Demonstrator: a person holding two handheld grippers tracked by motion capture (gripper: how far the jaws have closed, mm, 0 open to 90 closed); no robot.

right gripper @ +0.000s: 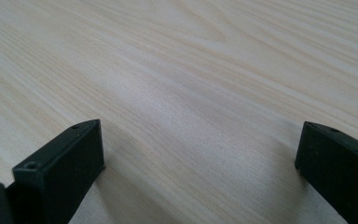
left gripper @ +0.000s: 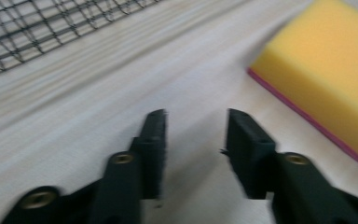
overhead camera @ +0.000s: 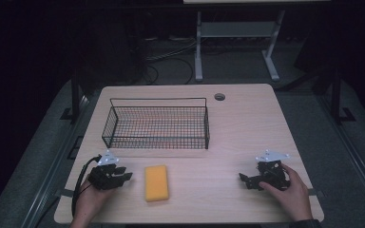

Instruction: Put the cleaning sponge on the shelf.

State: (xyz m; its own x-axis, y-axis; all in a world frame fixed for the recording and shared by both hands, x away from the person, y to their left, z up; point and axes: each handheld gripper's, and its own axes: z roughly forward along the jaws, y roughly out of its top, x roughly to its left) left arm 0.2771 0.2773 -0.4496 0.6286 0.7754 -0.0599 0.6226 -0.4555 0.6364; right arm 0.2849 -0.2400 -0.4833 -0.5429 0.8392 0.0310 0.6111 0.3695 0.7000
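One yellow sponge (overhead camera: 156,183) at lower centre, one black wire basket (overhead camera: 158,124) above it, two handheld grippers at lower left (overhead camera: 123,175) and lower right (overhead camera: 245,179), on one wooden table (overhead camera: 247,123).

no readable text, labels or signs

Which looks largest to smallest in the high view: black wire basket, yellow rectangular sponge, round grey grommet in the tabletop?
1. Black wire basket, by far the largest.
2. Yellow rectangular sponge, though it lies nearer the camera, which flatters it.
3. Round grey grommet, smallest, farthest back.
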